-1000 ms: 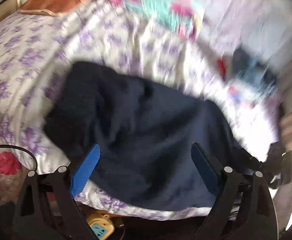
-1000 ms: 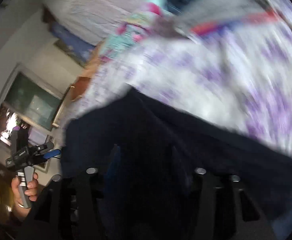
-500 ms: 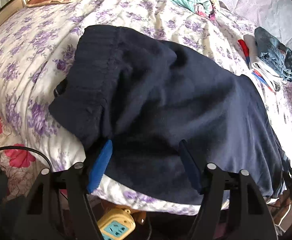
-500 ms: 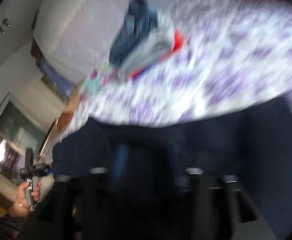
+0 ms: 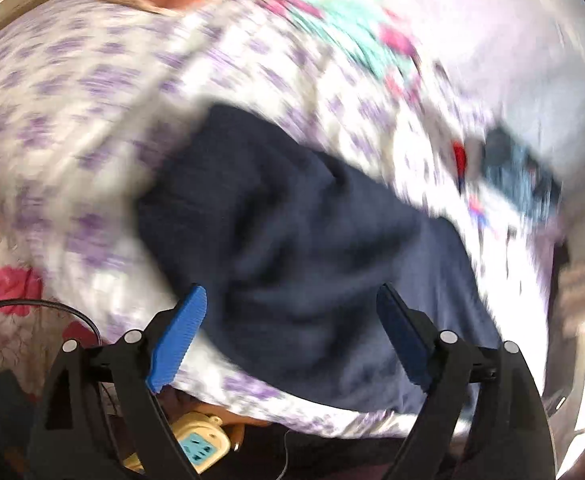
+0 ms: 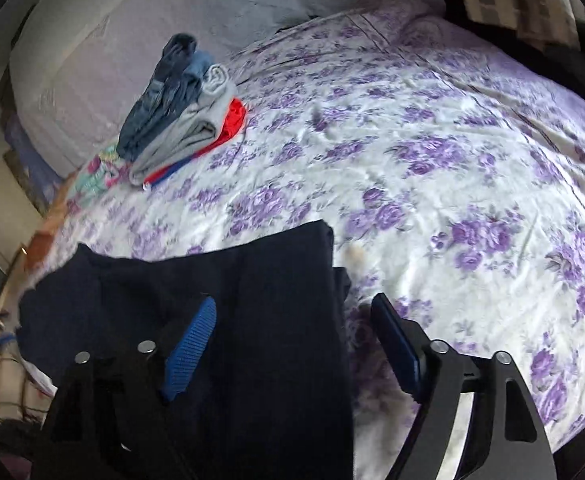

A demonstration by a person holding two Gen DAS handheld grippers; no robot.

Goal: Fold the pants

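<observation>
While both the left claw [image 5: 288, 320] and right claw [image 6: 292, 336] are just spreading, released, the soft, limp navy knit pants [image 6: 220, 304] are likely needing pinching at a folded edge.

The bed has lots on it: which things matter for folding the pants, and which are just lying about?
In the job:
pants
left gripper, open
right gripper, open, jaws just opened

Lying about:
clothes pile
bedspread
power strip

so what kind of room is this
Most likely a bedroom in a home: the dark pants lie on a bed with a purple floral sheet, and a stack of folded clothes sits near a pale headboard-like wall.
</observation>
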